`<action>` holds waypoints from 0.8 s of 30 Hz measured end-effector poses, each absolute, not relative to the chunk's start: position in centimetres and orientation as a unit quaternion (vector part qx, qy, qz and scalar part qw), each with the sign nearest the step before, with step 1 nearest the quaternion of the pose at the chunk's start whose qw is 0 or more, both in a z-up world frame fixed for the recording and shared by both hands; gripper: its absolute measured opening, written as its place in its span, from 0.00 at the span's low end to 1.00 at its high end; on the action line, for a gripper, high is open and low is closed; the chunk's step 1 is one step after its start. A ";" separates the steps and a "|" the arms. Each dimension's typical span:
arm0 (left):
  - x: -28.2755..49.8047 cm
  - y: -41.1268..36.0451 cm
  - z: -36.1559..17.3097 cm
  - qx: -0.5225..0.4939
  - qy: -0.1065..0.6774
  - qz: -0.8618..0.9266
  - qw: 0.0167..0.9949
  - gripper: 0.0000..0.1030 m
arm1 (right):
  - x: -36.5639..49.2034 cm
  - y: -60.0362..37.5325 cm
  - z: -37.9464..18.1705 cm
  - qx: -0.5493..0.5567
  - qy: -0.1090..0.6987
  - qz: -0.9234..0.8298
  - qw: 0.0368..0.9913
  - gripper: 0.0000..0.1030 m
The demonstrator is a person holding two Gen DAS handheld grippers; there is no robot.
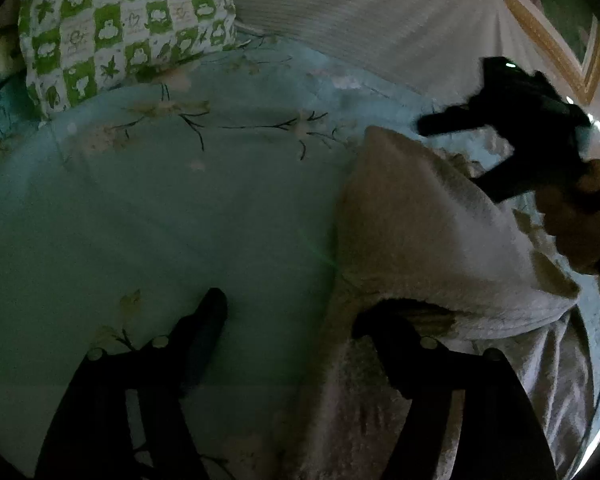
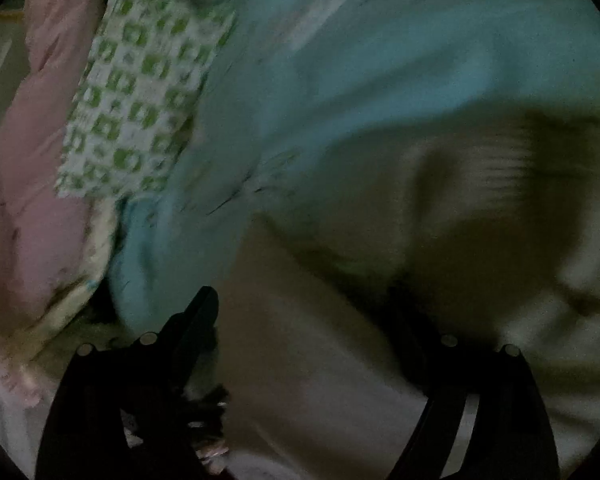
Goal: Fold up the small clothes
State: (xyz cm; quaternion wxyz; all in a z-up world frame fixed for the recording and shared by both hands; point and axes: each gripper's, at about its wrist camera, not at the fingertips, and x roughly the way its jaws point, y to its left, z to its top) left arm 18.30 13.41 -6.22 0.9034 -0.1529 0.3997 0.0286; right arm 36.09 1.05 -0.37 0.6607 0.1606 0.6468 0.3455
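A fuzzy white garment [image 1: 432, 236] lies bunched on the teal floral bedsheet [image 1: 160, 200], on the right of the left wrist view. My left gripper [image 1: 290, 312] is open; its right finger [image 1: 384, 332] sits under a raised fold of the garment, its left finger [image 1: 208, 320] over bare sheet. My right gripper [image 1: 464, 152] shows at the far right with its jaws apart, above the garment's far edge. In the blurred right wrist view the right gripper [image 2: 304, 300] is open over the pale garment [image 2: 380, 320].
A green-and-white checked pillow [image 1: 128, 28] lies at the back left, also in the right wrist view [image 2: 140, 104]. A striped white cover [image 1: 360, 12] lies behind it. A pink quilt [image 2: 40, 152] lies at the left. A gold-framed picture [image 1: 560, 40] hangs at the right.
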 end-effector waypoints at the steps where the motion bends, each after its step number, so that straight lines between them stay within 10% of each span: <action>1: 18.2 13.4 -6.2 -0.154 0.398 0.027 0.904 0.71 | 36.4 1.9 -0.7 0.165 0.645 0.359 0.654 0.81; 24: 17.5 14.7 -5.5 -0.192 0.396 -0.002 0.898 0.75 | 35.4 1.1 4.9 0.276 0.461 0.385 0.750 0.82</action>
